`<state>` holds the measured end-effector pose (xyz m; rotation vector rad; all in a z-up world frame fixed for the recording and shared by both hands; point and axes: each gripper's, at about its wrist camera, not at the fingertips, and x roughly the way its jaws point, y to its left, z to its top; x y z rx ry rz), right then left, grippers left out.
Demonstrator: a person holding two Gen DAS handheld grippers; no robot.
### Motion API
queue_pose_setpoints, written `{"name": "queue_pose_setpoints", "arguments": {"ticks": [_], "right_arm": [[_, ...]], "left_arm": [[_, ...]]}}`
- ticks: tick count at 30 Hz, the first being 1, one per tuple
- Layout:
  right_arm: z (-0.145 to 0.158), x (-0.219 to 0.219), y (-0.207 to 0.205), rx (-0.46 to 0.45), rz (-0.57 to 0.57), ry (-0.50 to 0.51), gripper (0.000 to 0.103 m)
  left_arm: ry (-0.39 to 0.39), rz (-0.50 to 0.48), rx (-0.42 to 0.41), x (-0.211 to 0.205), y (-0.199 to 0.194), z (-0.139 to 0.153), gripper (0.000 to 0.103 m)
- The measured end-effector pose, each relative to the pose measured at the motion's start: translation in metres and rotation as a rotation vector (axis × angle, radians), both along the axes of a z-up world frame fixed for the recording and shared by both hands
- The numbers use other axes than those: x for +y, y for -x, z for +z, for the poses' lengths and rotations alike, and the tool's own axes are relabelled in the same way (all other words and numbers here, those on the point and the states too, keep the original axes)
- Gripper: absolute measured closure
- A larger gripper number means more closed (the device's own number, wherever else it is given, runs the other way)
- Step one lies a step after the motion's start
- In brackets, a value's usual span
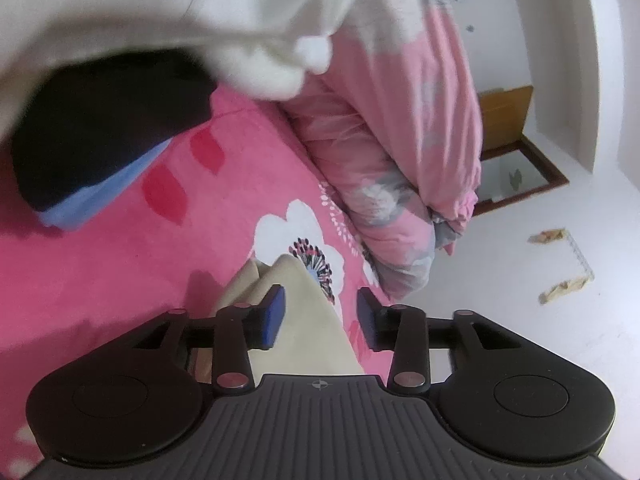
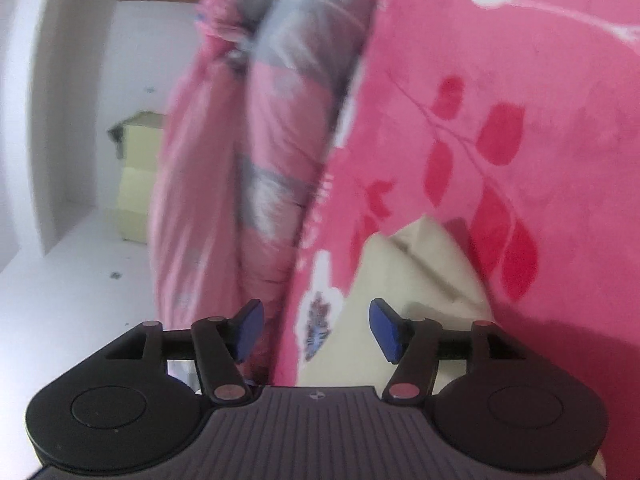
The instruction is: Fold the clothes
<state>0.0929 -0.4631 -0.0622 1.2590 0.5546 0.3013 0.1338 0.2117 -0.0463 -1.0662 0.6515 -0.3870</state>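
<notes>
A beige garment [image 1: 304, 320] lies on the pink flowered bedsheet [image 1: 120, 280]. Its pointed corner reaches forward between the fingers of my left gripper [image 1: 321, 300], which is open; the left pad sits beside the cloth and the right pad stands apart from it. In the right wrist view the same beige garment [image 2: 432, 272] lies folded on the bedsheet [image 2: 520, 60]. It runs under the right finger of my right gripper [image 2: 316, 312], which is open with nothing pinched.
A white garment [image 1: 200, 12] hangs blurred over a black one [image 1: 100, 132] with light blue cloth [image 1: 100, 196] at upper left. A rolled pink-grey quilt [image 1: 400, 160] [image 2: 260, 120] lines the bed's edge. Beyond are white floor, a wood-framed mirror [image 1: 520, 172], paper scraps [image 1: 560, 284] and a pale yellow cabinet [image 2: 138, 176].
</notes>
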Motion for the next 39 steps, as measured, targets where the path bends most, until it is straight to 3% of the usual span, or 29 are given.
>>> {"name": "queue_pose_setpoints", "arguments": {"ticks": [5, 8, 13, 17, 22, 26, 32, 39], "right_arm": [[0.016, 0.017, 0.071, -0.072, 0.037, 0.057, 0.039], [0.028, 0.025, 0.122, -0.102, 0.034, 0.156, 0.039], [0.06, 0.012, 0.225, -0.147, -0.122, 0.411, 0.039], [0.068, -0.002, 0.293, -0.181, -0.207, 0.475, 0.039], [0.046, -0.002, 0.319, -0.134, -0.209, 0.455, 0.039], [0.014, 0.003, 0.308, -0.093, -0.17, 0.322, 0.039], [-0.012, 0.012, 0.256, -0.069, -0.096, 0.115, 0.039], [-0.039, 0.018, 0.181, 0.068, -0.101, -0.069, 0.036]], "left_arm": [[-0.155, -0.033, -0.065, -0.001, 0.039, 0.04, 0.042], [-0.256, -0.05, -0.076, -0.005, 0.063, 0.061, 0.032], [-0.448, -0.091, -0.075, -0.016, 0.102, 0.076, 0.011], [-0.529, -0.13, -0.054, -0.026, 0.124, 0.067, 0.007], [-0.481, -0.141, 0.018, -0.031, 0.139, 0.047, 0.007], [-0.407, -0.154, 0.034, -0.037, 0.151, 0.036, 0.007], [-0.294, -0.16, 0.084, -0.051, 0.15, 0.009, 0.007], [-0.163, -0.092, 0.13, -0.049, 0.131, -0.022, 0.009]]}}
